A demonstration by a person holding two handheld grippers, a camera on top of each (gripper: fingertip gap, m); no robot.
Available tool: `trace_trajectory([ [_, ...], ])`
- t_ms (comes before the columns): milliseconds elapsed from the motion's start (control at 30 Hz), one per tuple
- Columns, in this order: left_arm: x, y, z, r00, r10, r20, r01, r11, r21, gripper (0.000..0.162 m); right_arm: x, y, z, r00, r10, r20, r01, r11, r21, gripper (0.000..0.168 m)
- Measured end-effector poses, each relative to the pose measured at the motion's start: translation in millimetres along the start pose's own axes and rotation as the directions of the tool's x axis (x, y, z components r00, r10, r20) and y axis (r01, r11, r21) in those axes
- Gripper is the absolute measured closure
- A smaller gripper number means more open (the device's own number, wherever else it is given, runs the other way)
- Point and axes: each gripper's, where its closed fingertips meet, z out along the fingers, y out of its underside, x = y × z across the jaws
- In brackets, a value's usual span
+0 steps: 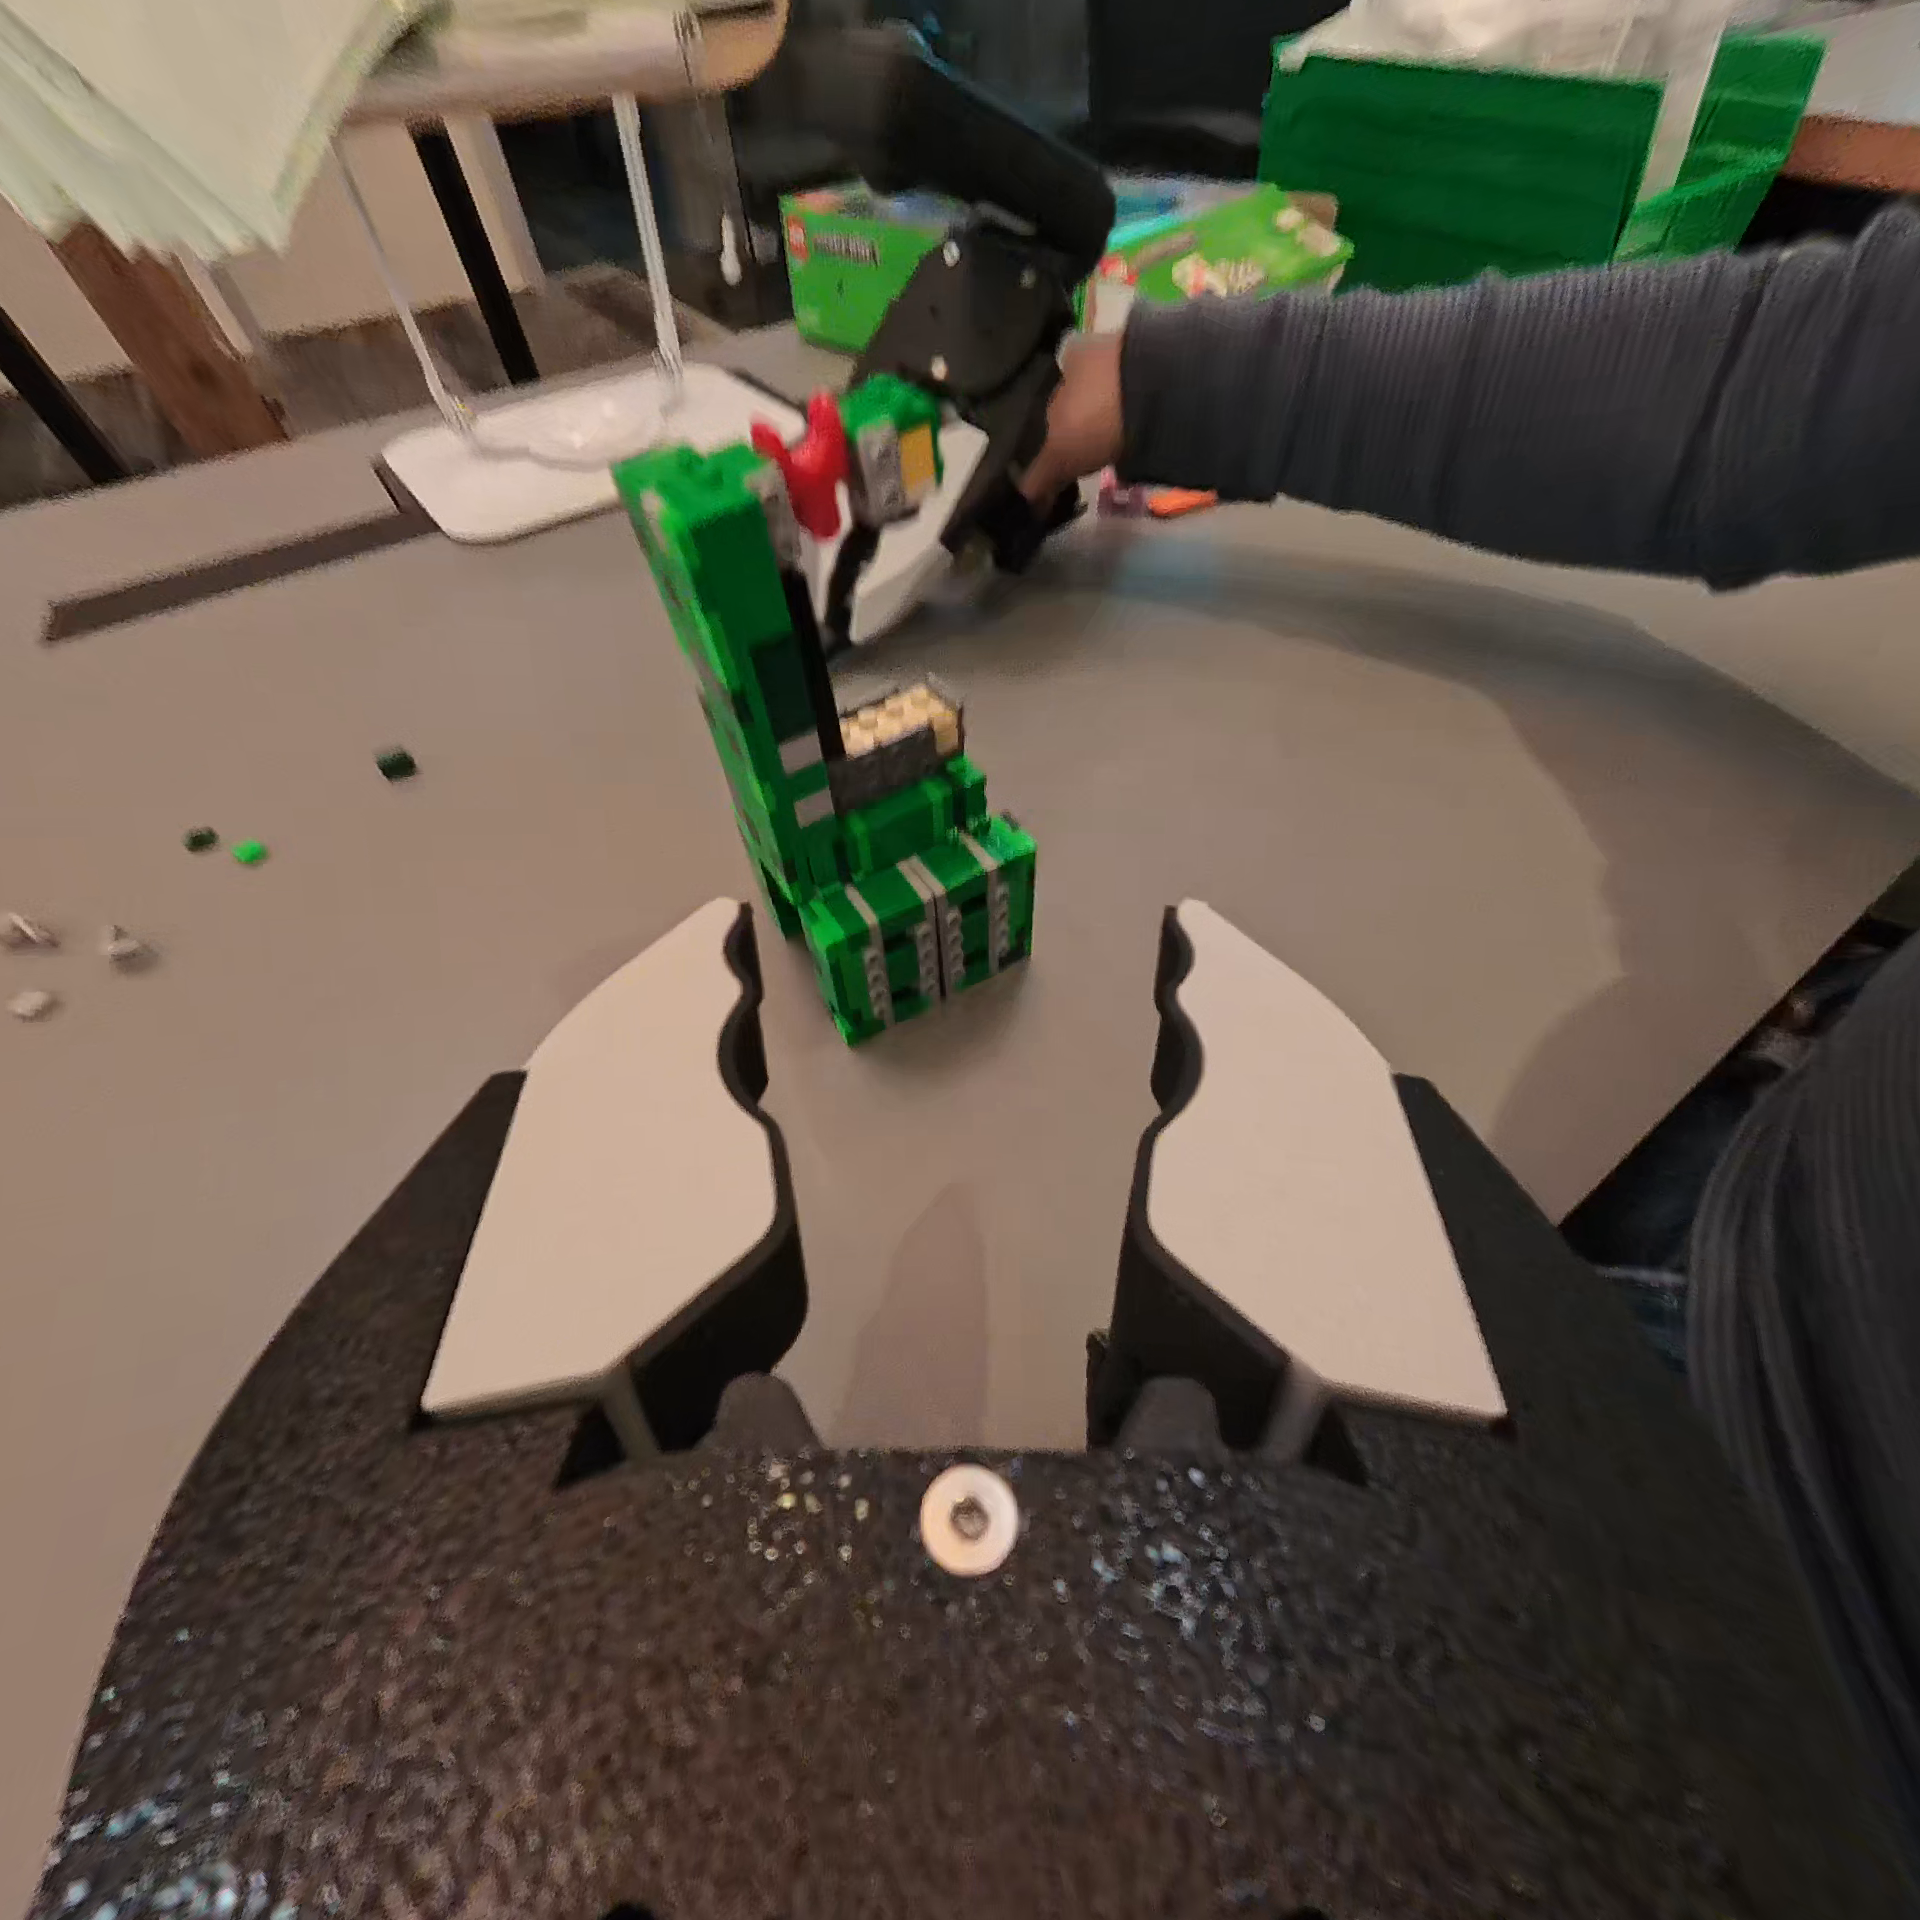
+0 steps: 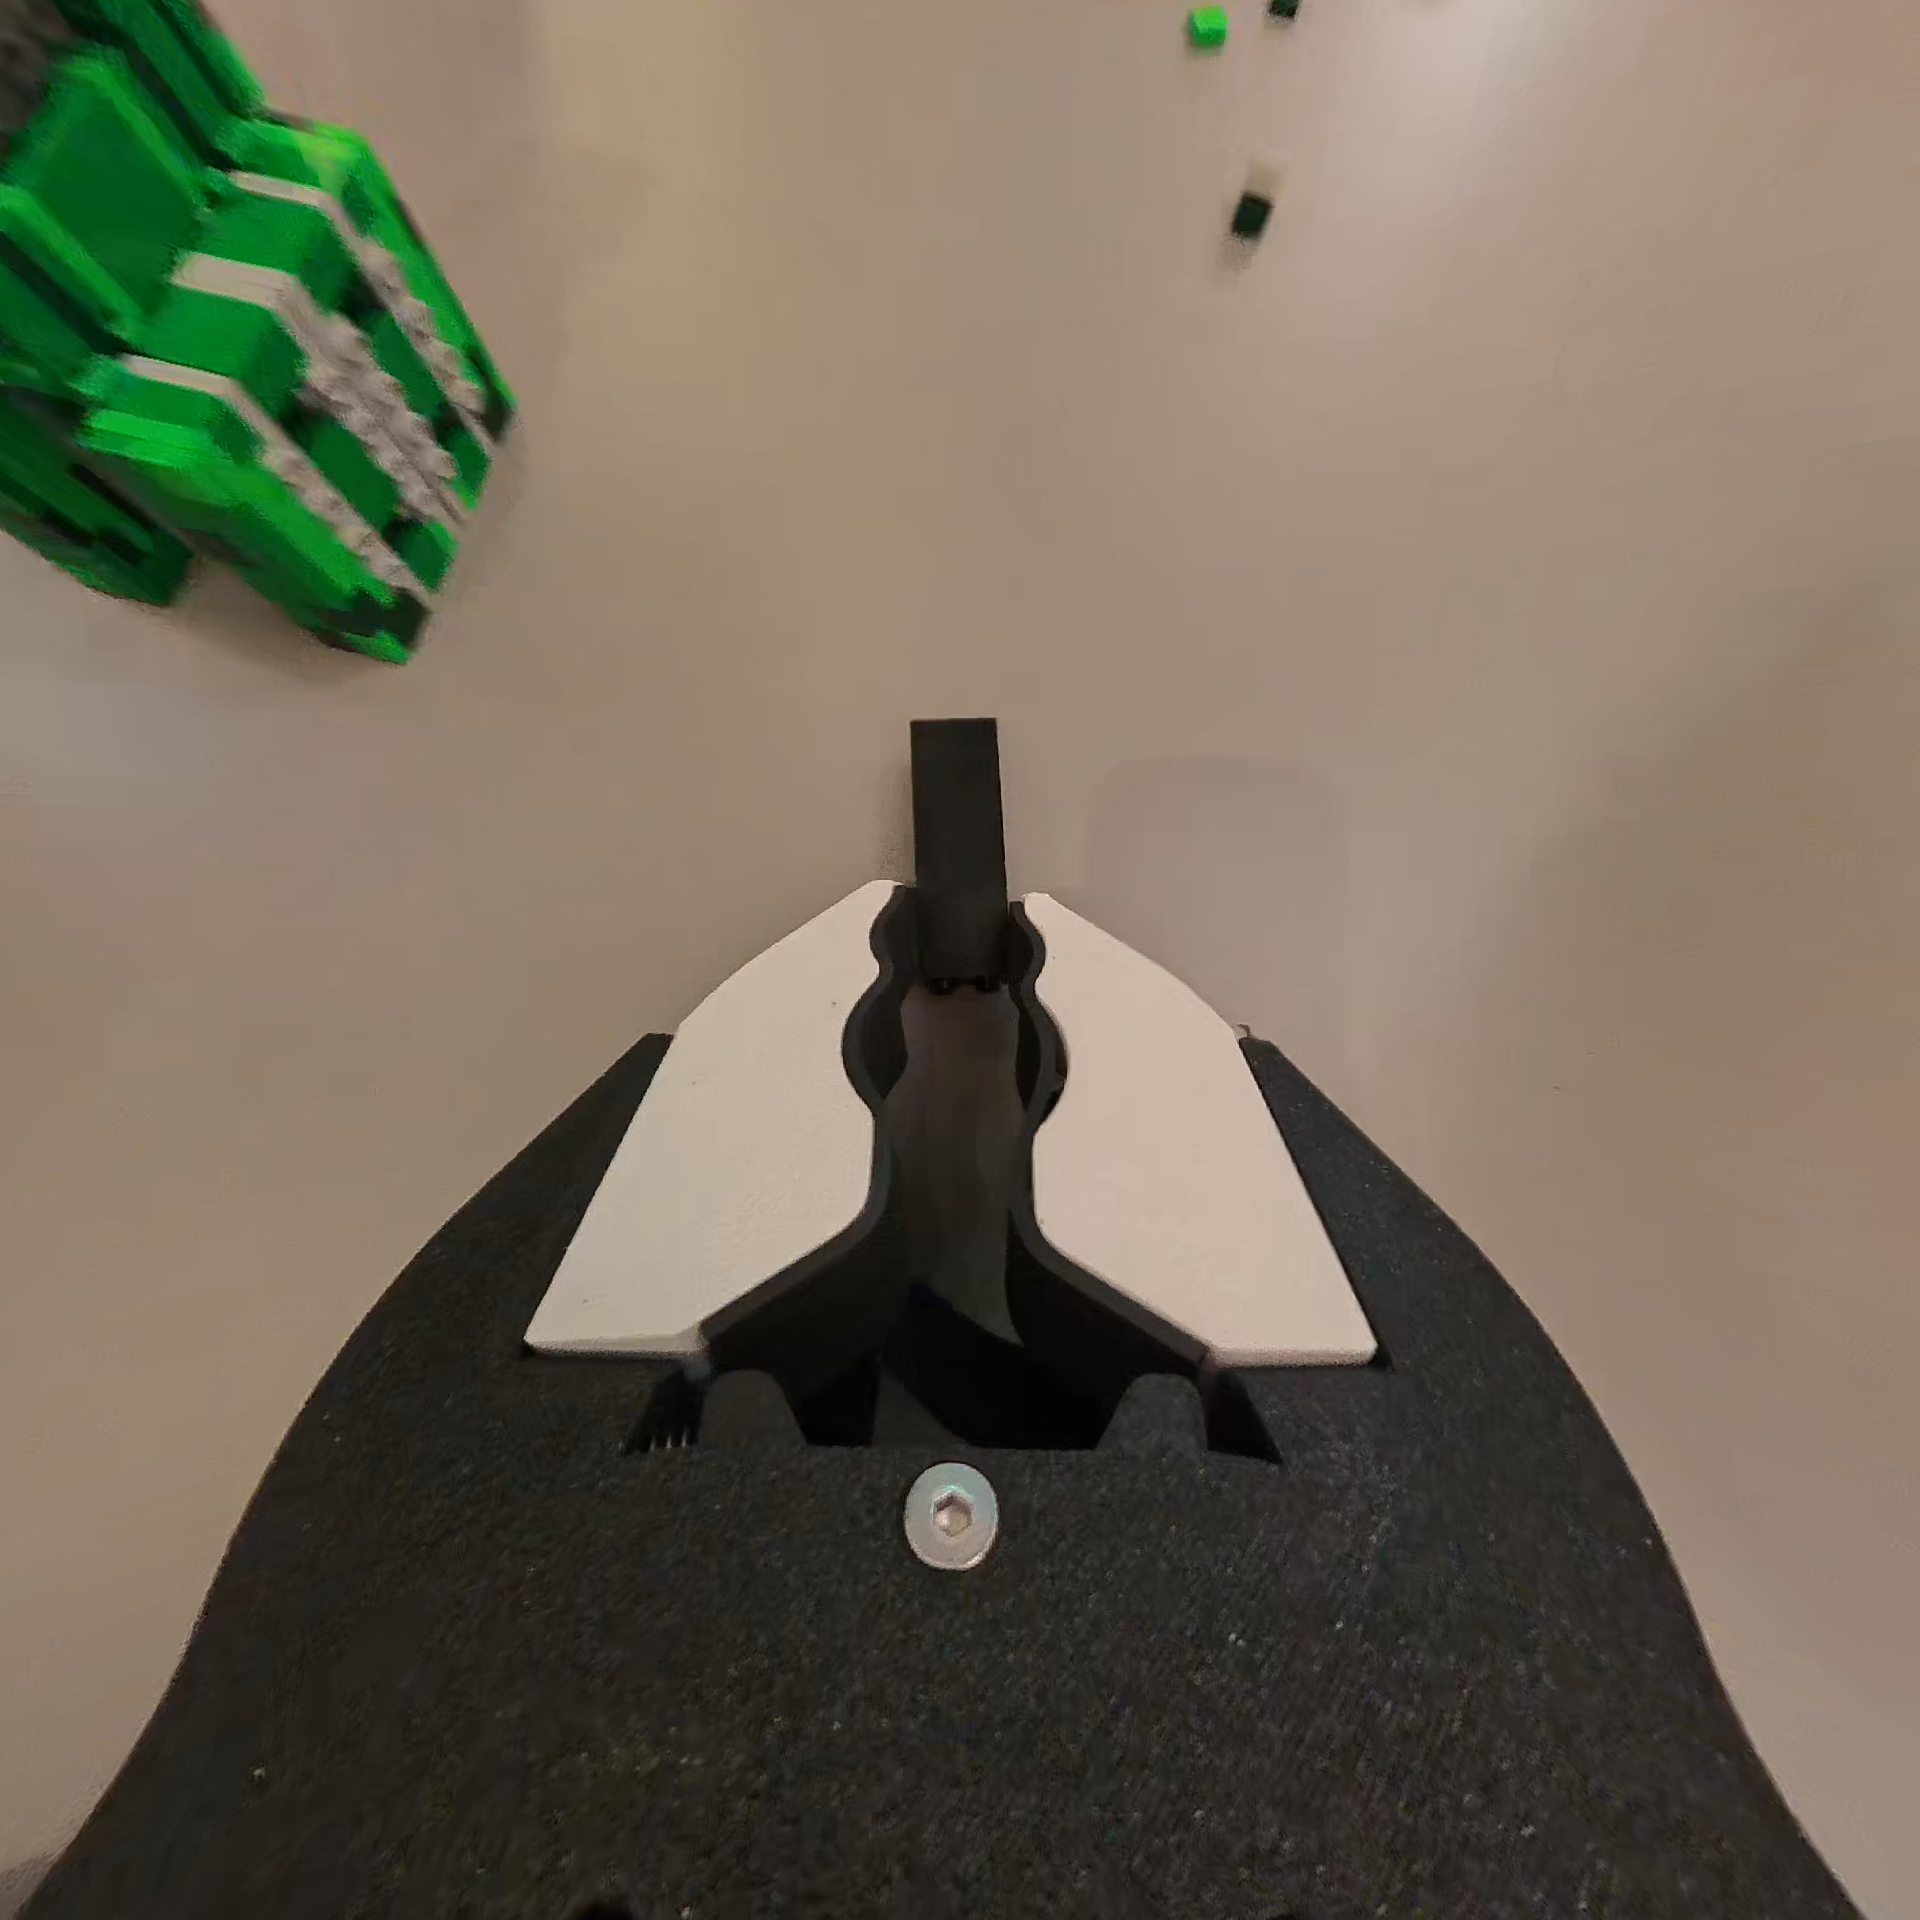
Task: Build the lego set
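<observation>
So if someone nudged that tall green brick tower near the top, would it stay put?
Probably not. The green tower is tall and narrow on a small stepped base, so it would likely tip. It leans in the left view, though that may be the lens. Being snapped-together bricks, it might break apart on the table.

Your left wrist camera sits low behind its own fingers [image 1: 727,1122] and looks forward and slightly down across the table [image 1: 1351,790], with the green model [image 1: 831,790] standing just ahead and the room behind it. Your right wrist camera is much nearer the table [image 2: 1143,468], tipped steeply down onto it. Both views share the green model [image 2: 239,395], at the right view's upper left, and the loose small bricks [image 1: 249,852] scattered at the right view's top edge [image 2: 1205,26].
</observation>
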Motion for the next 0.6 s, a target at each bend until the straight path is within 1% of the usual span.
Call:
trace_trajectory([
  [67, 4, -19, -1, 0.999, 0.048, 0.020, -0.049, 0.997, 0.059, 0.099, -17, -13, -18, 0.999, -0.049, -0.022, 0.050, 0.999, 0.016, 0.152],
  [167, 19, -50, 1, 0.979, 0.198, 0.053, -0.203, 0.971, 0.129, 0.130, -56, -32, -51, 0.991, -0.129, -0.042, 0.130, 0.991, 0.009, 0.152],
  [200, 25, -60, 4, 0.966, 0.252, 0.063, -0.259, 0.956, 0.137, 0.137, -70, -36, -61, 0.985, -0.164, -0.047, 0.164, 0.986, -0.008, 0.152],
  [233, 32, -68, 9, 0.952, 0.300, 0.065, -0.307, 0.942, 0.137, 0.140, -85, -40, -70, 0.976, -0.209, -0.056, 0.207, 0.978, -0.033, 0.152],
  [333, 61, -86, 29, 0.923, 0.384, -0.019, -0.379, 0.918, 0.116, 0.143, -123, -50, -94, 0.919, -0.380, -0.103, 0.366, 0.921, -0.133, 0.152],
  [400, 77, -91, 44, 0.907, 0.413, -0.084, -0.407, 0.910, 0.082, 0.138, -143, -57, -106, 0.877, -0.465, -0.123, 0.440, 0.879, -0.186, 0.152],
  [467, 85, -91, 59, 0.885, 0.450, -0.120, -0.451, 0.892, 0.024, 0.131, -160, -64, -114, 0.857, -0.500, -0.124, 0.470, 0.858, -0.205, 0.152],
  [500, 87, -89, 66, 0.866, 0.482, -0.134, -0.485, 0.874, 0.006, 0.132, -167, -66, -117, 0.855, -0.504, -0.121, 0.475, 0.855, -0.207, 0.152],
  [600, 99, -86, 81, 0.815, 0.544, -0.200, -0.553, 0.833, 0.014, 0.133, -177, -66, -124, 0.855, -0.500, -0.139, 0.464, 0.856, -0.226, 0.152],
])
